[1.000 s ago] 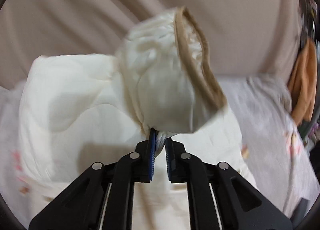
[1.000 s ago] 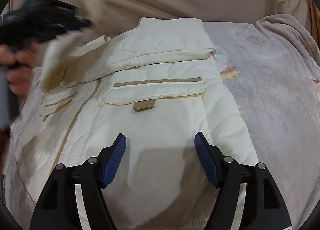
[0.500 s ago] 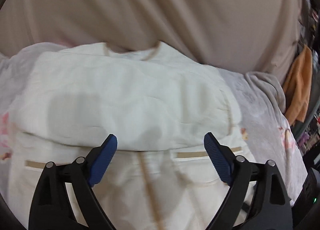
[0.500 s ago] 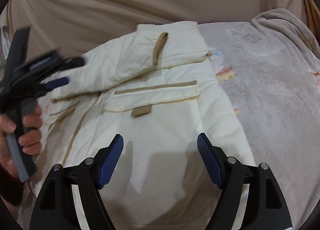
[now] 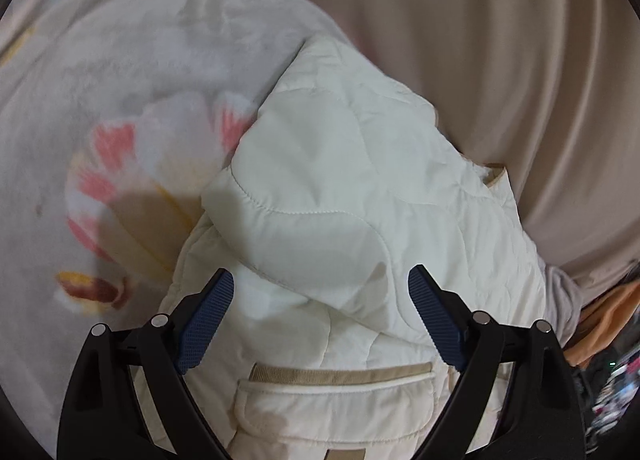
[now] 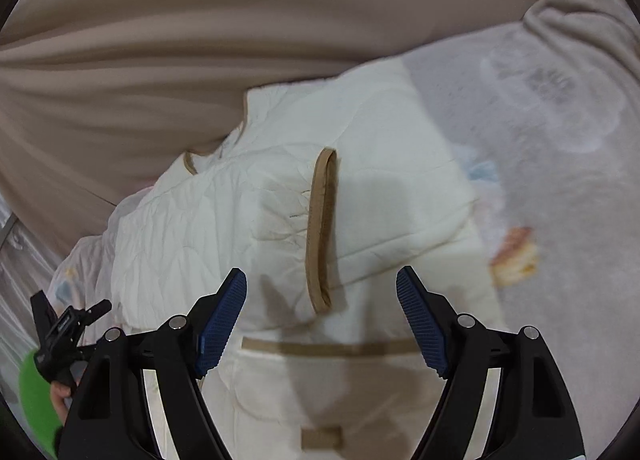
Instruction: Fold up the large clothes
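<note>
Left wrist view: left hand-held gripper (image 5: 321,292) spread wide, nothing between its blue pads (image 5: 206,316). It hovers over the cream quilted jacket (image 5: 360,196), which lies on a bed covered by a grey floral blanket (image 5: 120,108). A sleeve (image 5: 304,216) is folded across the body; below it sits a pocket flap with tan trim (image 5: 340,376). Beige curtain (image 5: 500,40) behind.

Right wrist view: right hand-held gripper (image 6: 322,292) also spread wide, holding nothing, poised above the jacket (image 6: 380,188). The tan-edged cuff (image 6: 320,228) of the folded sleeve lies directly ahead between the jaws. Pocket trim (image 6: 332,348) just beneath. The left hand-held gripper (image 6: 68,328) shows at lower left, off the jacket's edge. Picture slightly blurred.

Risk, as judged: puffy quilting is springy; the crossed sleeve may slide off or spring open if the body is lifted for the next fold. A pinch catching only the top layer would drag the sleeve and skew the fold.
</note>
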`<act>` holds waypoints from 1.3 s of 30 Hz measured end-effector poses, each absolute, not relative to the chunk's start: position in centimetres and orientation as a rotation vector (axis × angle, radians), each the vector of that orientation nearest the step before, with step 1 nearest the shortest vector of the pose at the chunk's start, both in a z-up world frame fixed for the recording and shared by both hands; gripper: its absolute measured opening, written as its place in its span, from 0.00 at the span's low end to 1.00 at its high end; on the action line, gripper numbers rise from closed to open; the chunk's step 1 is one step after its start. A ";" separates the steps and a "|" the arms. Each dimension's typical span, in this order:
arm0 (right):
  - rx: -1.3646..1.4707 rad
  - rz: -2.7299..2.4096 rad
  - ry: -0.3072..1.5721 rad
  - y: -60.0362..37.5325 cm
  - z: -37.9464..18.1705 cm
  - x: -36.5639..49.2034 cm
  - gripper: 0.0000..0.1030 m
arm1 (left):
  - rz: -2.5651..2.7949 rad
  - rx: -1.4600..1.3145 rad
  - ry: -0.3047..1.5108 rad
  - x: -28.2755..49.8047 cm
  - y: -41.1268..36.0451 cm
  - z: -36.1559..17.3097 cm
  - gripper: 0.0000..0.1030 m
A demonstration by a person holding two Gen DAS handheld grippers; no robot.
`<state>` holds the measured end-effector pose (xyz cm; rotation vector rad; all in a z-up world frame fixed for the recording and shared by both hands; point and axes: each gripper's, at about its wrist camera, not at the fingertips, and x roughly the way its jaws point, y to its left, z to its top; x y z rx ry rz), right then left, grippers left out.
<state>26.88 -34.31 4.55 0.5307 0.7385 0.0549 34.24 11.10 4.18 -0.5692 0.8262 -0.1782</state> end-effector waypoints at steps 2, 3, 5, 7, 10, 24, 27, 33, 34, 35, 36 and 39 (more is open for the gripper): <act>0.543 0.069 0.765 -33.7 3.9 28.5 0.50 | -0.157 -0.591 0.848 35.3 11.3 3.3 0.73; 0.539 0.094 0.778 -33.2 4.0 29.3 0.17 | -0.152 -0.588 0.851 35.5 11.2 3.0 0.64; 0.492 0.108 0.730 -32.4 6.0 29.6 0.05 | -0.132 -0.557 0.839 35.8 10.9 3.3 0.51; 0.410 0.163 0.561 -31.5 10.4 28.3 0.04 | -0.127 -0.511 0.799 35.4 10.5 4.1 0.40; 0.359 0.192 0.373 -31.4 14.7 26.1 0.03 | -0.127 -0.447 0.786 35.4 9.6 4.4 0.37; 0.363 -0.176 0.570 -34.8 7.4 30.4 0.21 | -0.030 -0.245 0.723 35.4 5.8 1.6 0.42; 0.314 -0.056 0.498 -30.8 9.9 29.0 0.20 | 0.003 -0.200 0.714 35.0 5.1 1.6 0.45; 0.035 0.281 0.634 -16.7 7.7 32.0 0.21 | 0.059 -0.140 0.709 35.0 5.1 2.0 0.51; -0.001 0.287 0.653 -15.2 6.7 32.4 0.21 | 0.066 -0.134 0.708 34.8 5.1 1.9 0.52; -0.029 0.290 0.672 -13.9 5.9 33.0 0.21 | 0.070 -0.130 0.708 34.8 5.1 1.9 0.53; -0.053 0.282 0.687 -13.1 4.9 33.3 0.20 | 0.073 -0.127 0.709 34.8 5.1 1.9 0.53; -0.055 0.232 0.691 -14.8 3.6 33.5 0.12 | 0.074 -0.125 0.710 34.8 5.1 1.8 0.54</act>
